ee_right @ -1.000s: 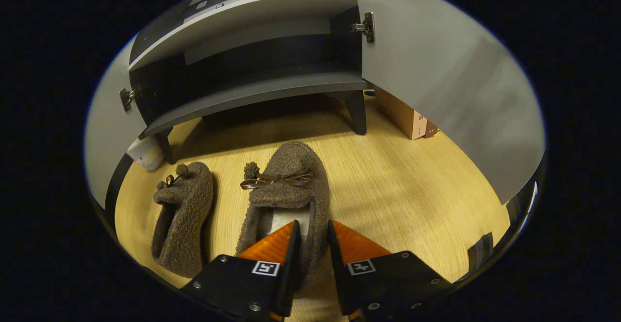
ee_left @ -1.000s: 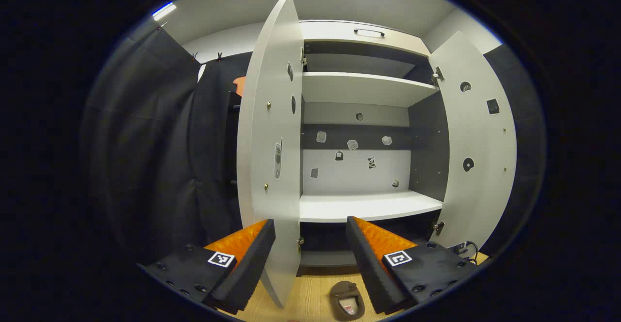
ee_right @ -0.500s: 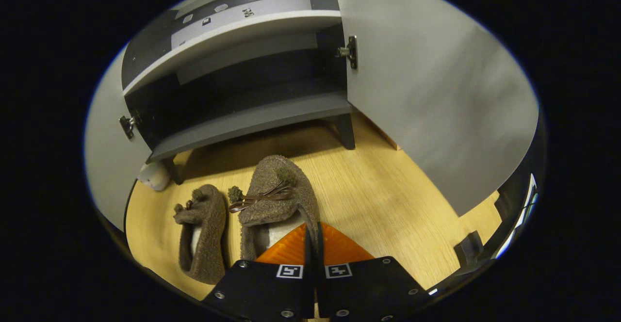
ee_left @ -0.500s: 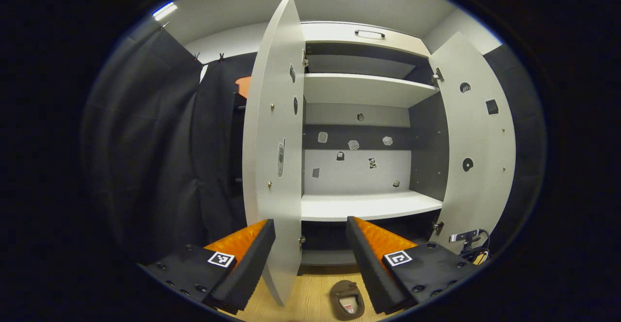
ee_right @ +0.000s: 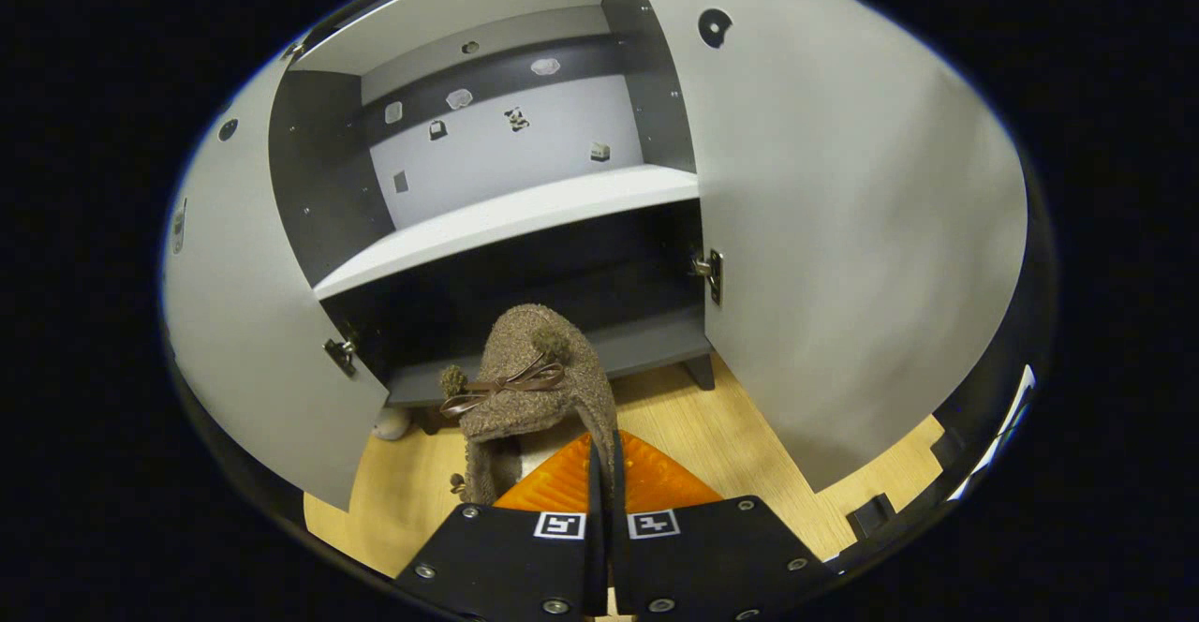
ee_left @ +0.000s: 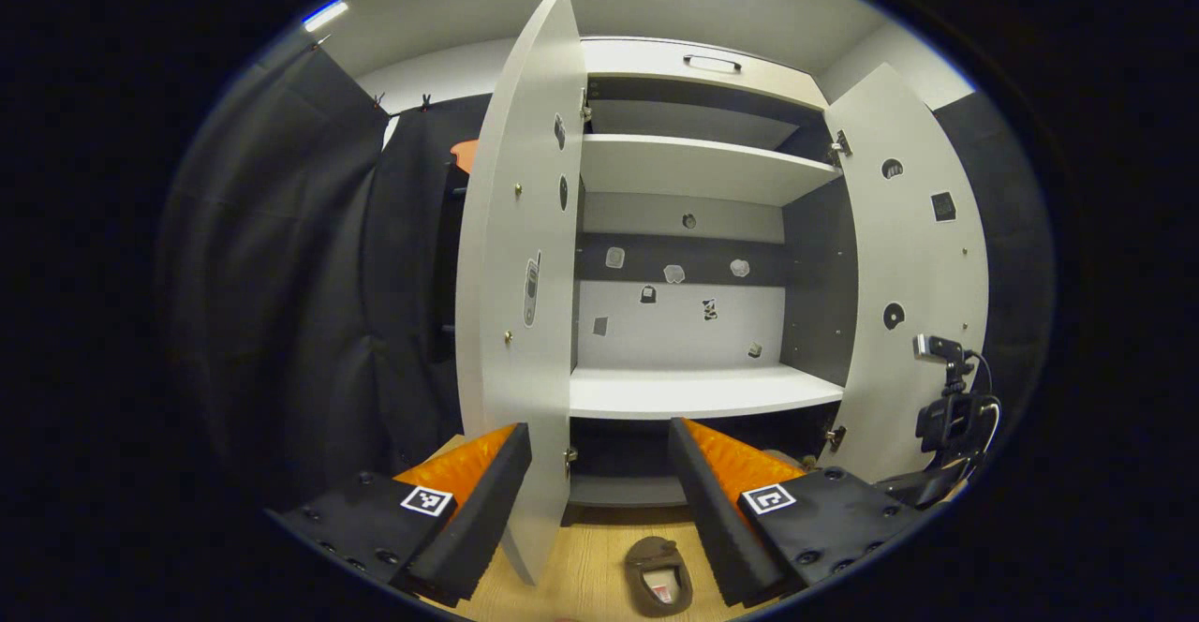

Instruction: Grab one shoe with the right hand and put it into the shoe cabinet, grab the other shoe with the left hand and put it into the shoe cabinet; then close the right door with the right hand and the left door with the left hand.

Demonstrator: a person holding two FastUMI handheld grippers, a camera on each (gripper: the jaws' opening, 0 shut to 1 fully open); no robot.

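Cabinet (ee_right: pixel 525 229) doors (ee_right: pixel 843 229) wide open; bottom shelf (ee_right: pixel 581 346) free.

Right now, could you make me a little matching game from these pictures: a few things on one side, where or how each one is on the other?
Things:
1. right tongs
2. left tongs
3. second slipper
4. cabinet doors

States:
A. lying on the wooden floor
B. swung wide open
C. shut on a brown fuzzy slipper, held up before the cabinet's bottom shelf
D. open, holding nothing

Pairs: 1-C, 2-D, 3-A, 4-B
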